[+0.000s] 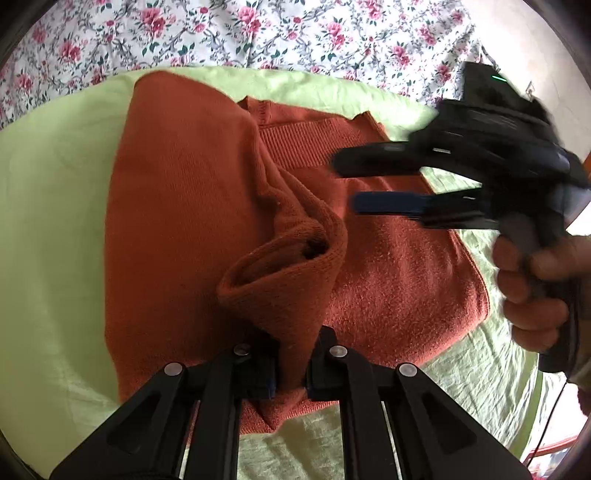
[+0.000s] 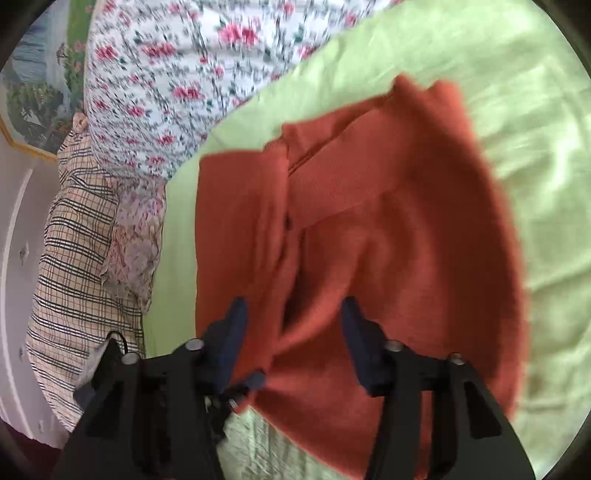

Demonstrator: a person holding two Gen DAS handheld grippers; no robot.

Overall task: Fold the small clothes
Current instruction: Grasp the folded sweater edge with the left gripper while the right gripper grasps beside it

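Note:
A rust-orange knitted sweater (image 1: 177, 206) lies partly folded on a light green sheet (image 1: 48, 229). My left gripper (image 1: 290, 373) is shut on a raised fold of the sweater near its cuff (image 1: 284, 266). My right gripper (image 1: 351, 184) hovers open and empty above the sweater's right half, held by a hand (image 1: 532, 291). In the right wrist view the sweater (image 2: 388, 229) fills the middle, and the right gripper (image 2: 293, 314) is open just above it; that view is blurred.
A floral cloth (image 1: 258, 29) covers the bed beyond the green sheet (image 2: 517, 92). In the right wrist view a plaid cloth (image 2: 77, 251) and a small floral piece (image 2: 133, 243) lie at the left. A wall picture (image 2: 33, 85) hangs at the far left.

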